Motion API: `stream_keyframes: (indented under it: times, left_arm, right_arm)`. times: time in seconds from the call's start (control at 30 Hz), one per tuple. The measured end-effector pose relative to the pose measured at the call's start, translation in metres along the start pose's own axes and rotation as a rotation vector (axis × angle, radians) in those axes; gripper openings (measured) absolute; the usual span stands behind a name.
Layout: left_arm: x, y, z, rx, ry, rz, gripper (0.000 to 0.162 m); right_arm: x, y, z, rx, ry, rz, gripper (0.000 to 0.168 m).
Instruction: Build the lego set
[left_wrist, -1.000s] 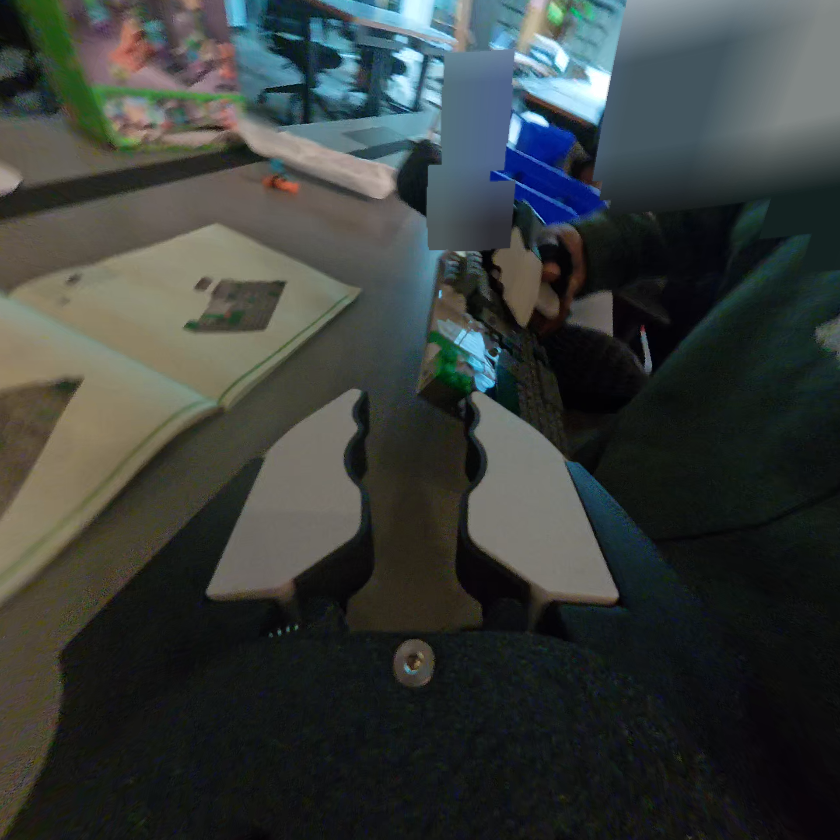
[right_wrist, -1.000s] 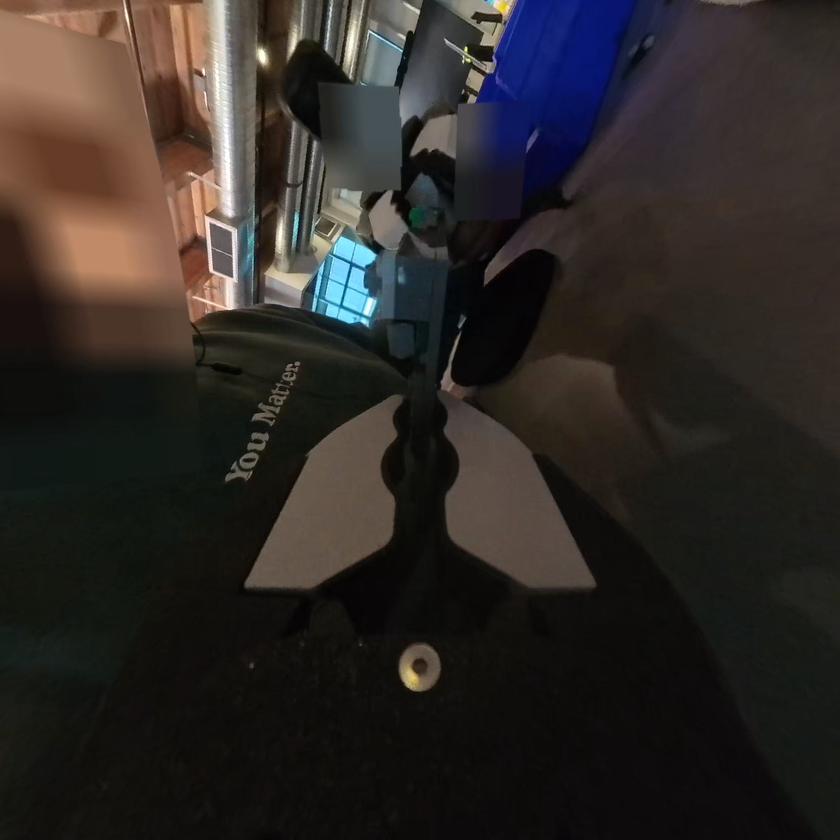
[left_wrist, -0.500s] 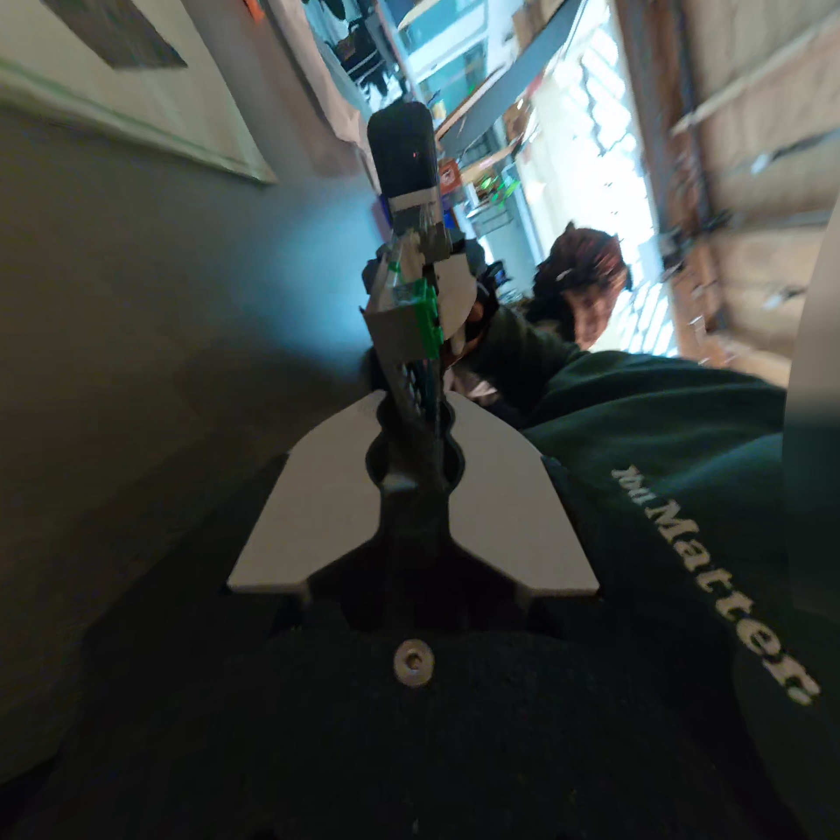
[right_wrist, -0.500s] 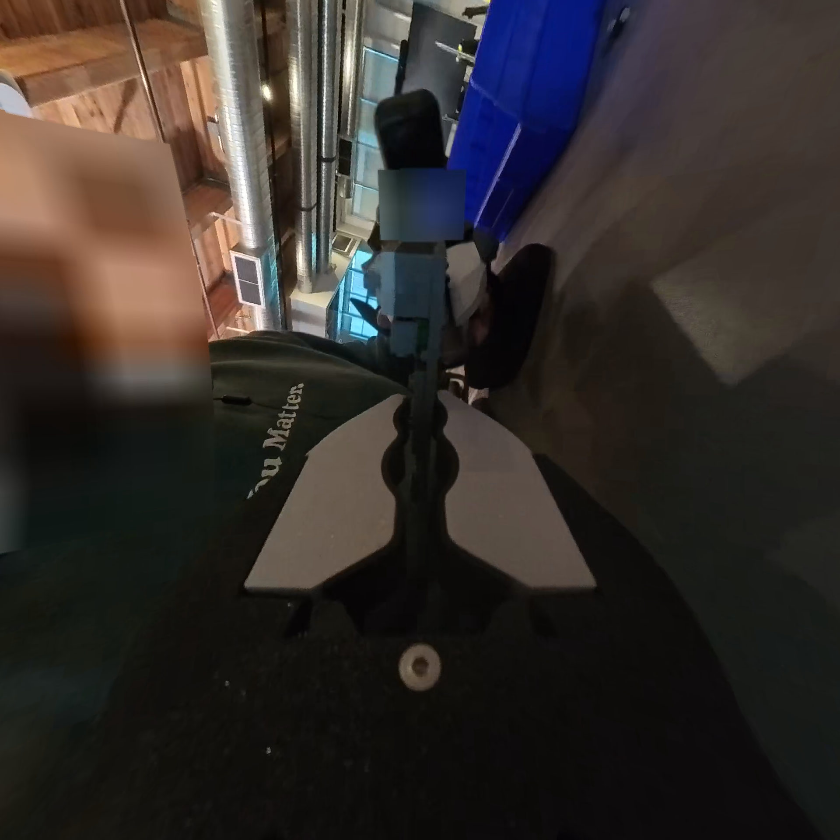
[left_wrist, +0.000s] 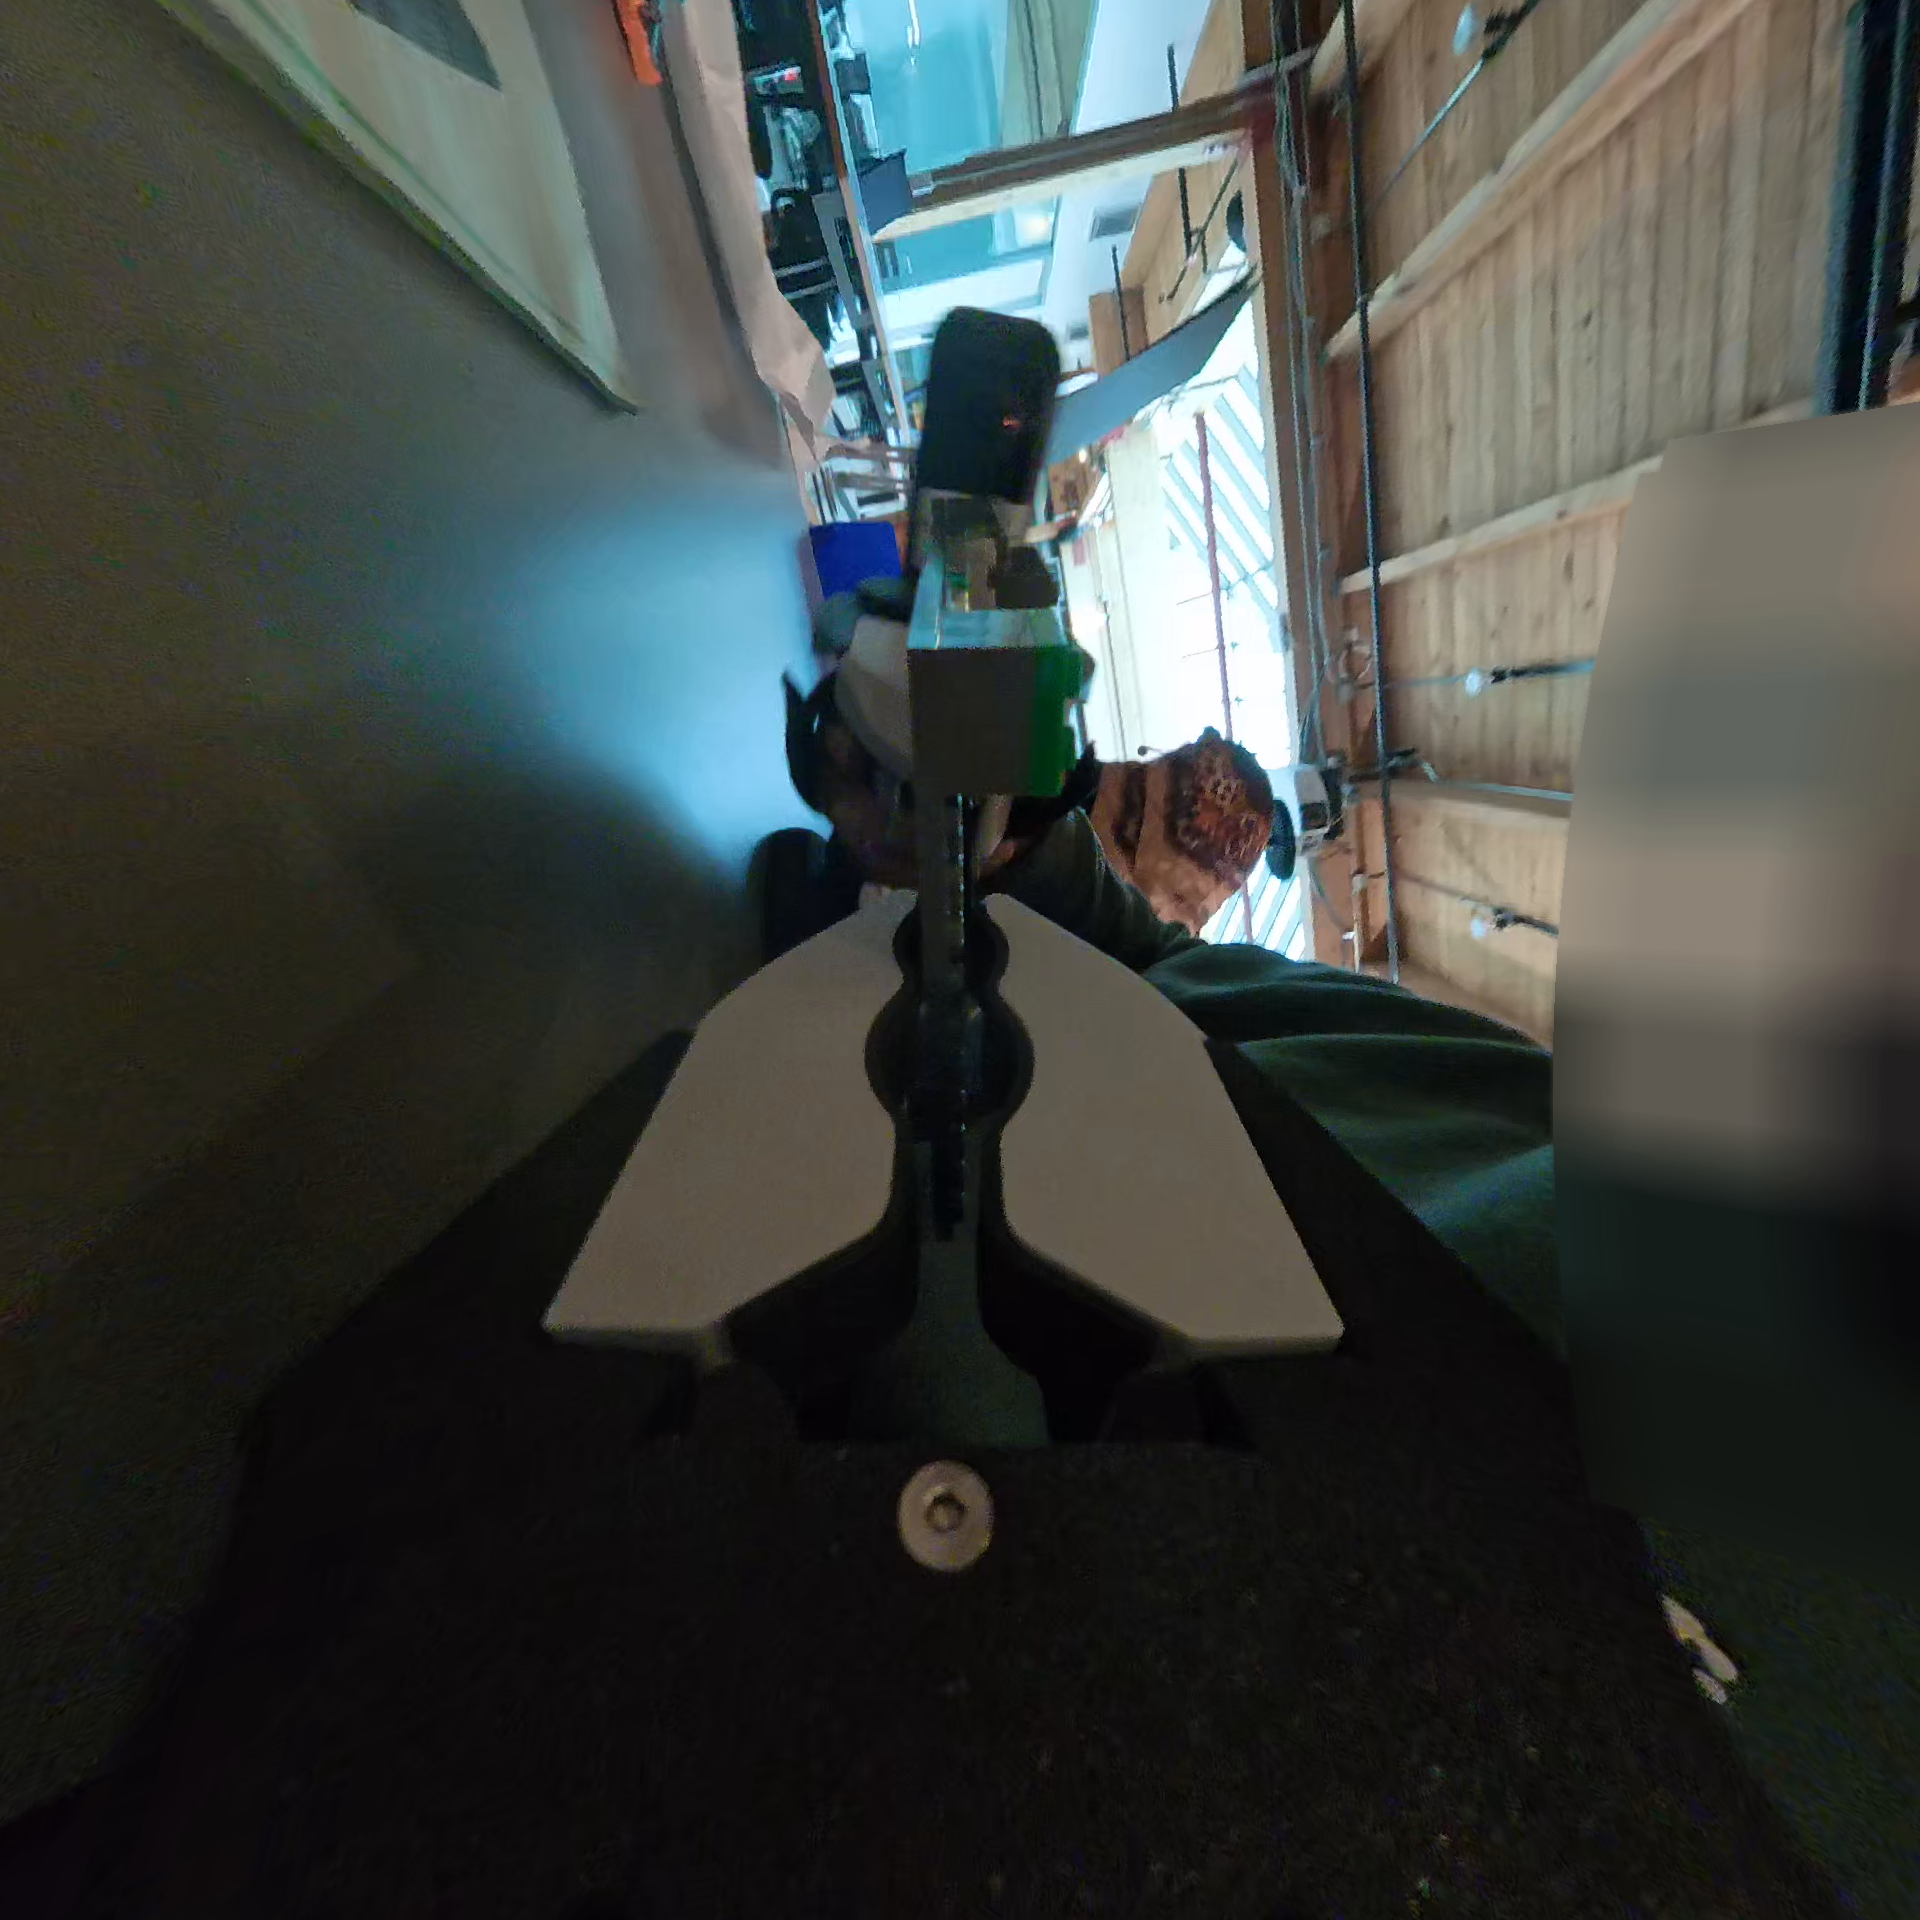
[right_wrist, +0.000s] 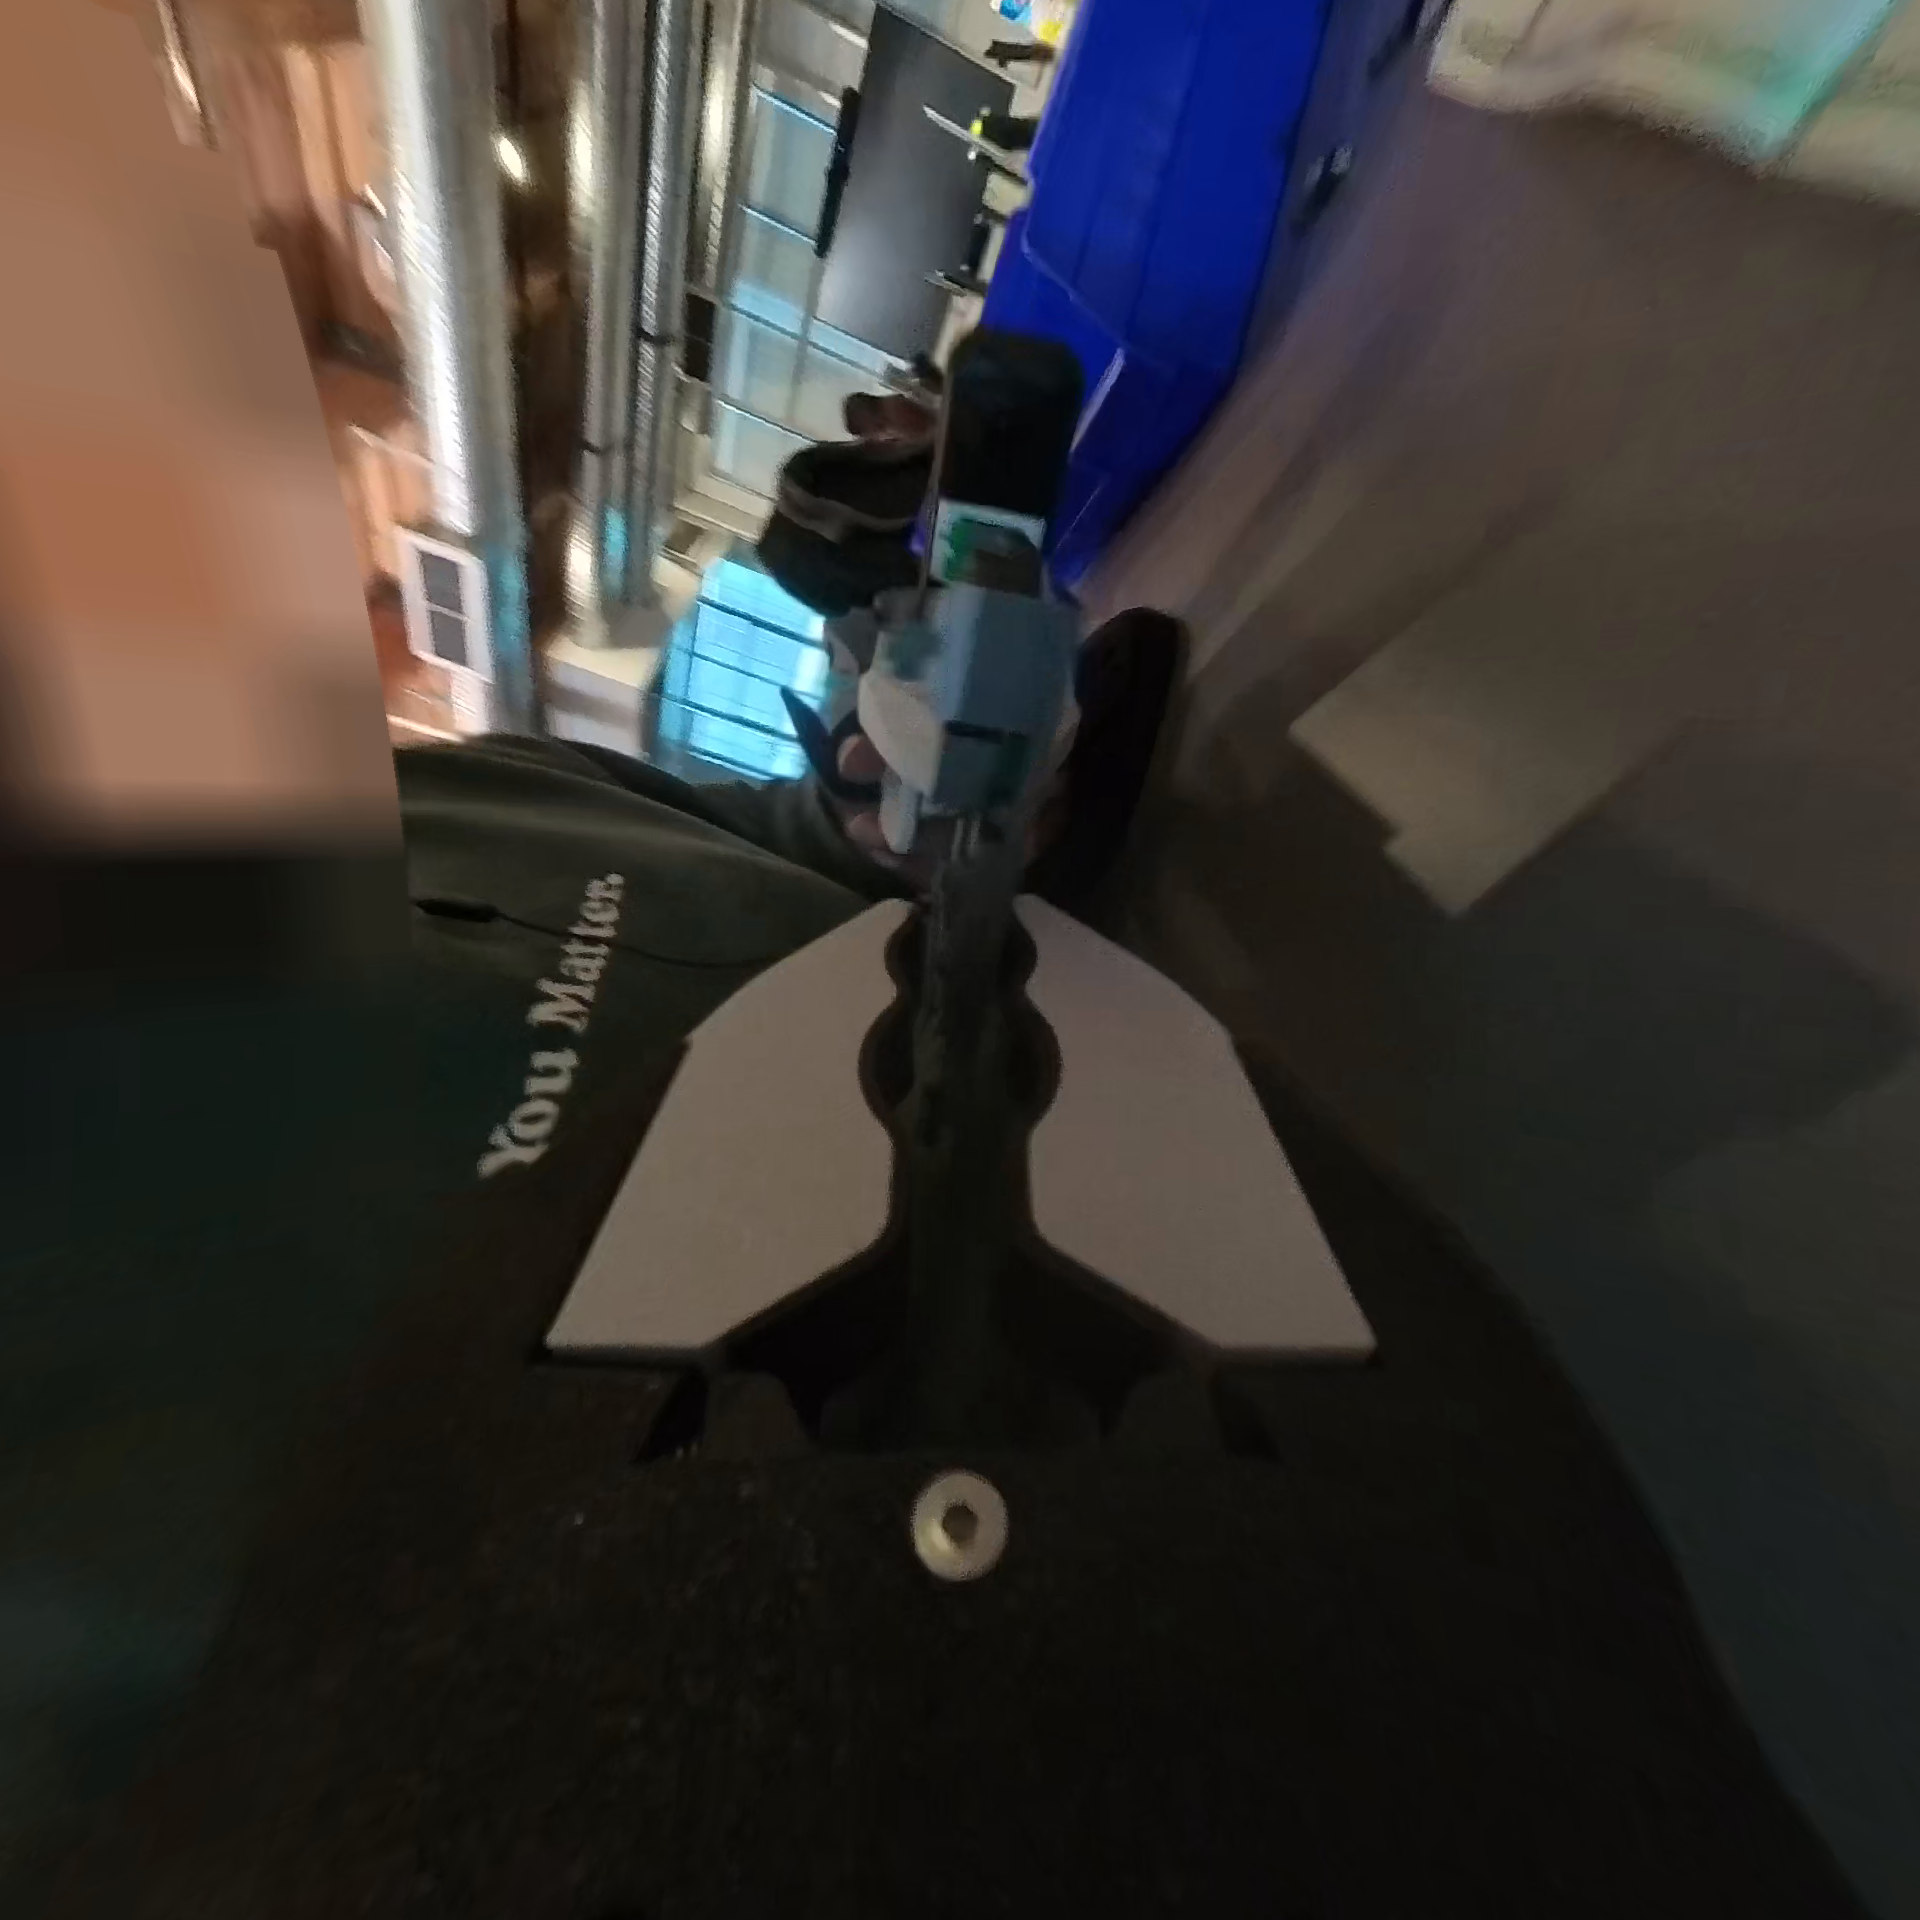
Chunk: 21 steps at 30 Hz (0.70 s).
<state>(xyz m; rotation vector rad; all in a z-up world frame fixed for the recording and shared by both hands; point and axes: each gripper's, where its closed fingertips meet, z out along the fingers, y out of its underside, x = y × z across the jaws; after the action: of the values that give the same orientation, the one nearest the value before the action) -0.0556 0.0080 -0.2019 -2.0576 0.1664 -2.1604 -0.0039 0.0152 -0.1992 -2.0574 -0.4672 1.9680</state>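
Lego assembly (left_wrist: 951, 1049) edge-on, pinched between opposed left tongs (left_wrist: 948, 925) and right tongs (right_wrist: 961, 914).

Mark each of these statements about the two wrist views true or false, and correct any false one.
1. The left gripper is shut on the lego build. True.
2. The right gripper is wide open and holds nothing. False: it is shut on the dark plate edge of the lego build.
3. A green piece shows on the build's side in the left wrist view. True.
4. The build lies flat on the table. False: it is held up, edge-on, between both grippers.
5. A red bin stands behind the build in the right wrist view. False: the bin is blue.
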Motion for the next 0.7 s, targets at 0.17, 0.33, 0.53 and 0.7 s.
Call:
stream_keyframes:
  times: [0.17,0.33,0.53,0.7]
  left_arm:
    - [-0.005,-0.004,-0.008,0.031,-0.011,-0.025,0.006]
    - [-0.007,-0.006,-0.017,0.074,-0.010,-0.063,0.007]
    - [-0.009,-0.004,-0.023,0.130,-0.032,-0.062,0.006]
    - [-0.007,-0.004,-0.023,0.152,-0.046,-0.035,0.006]
  right_arm:
    - [-0.001,-0.027,-0.022,-0.084,0.276,-0.500,0.025]
    - [-0.008,-0.040,-0.010,-0.333,0.477,-1.076,0.016]
    - [0.005,-0.029,0.024,-0.596,0.436,-1.392,0.013]
    - [0.012,-0.034,0.031,-0.716,0.442,-1.491,0.012]
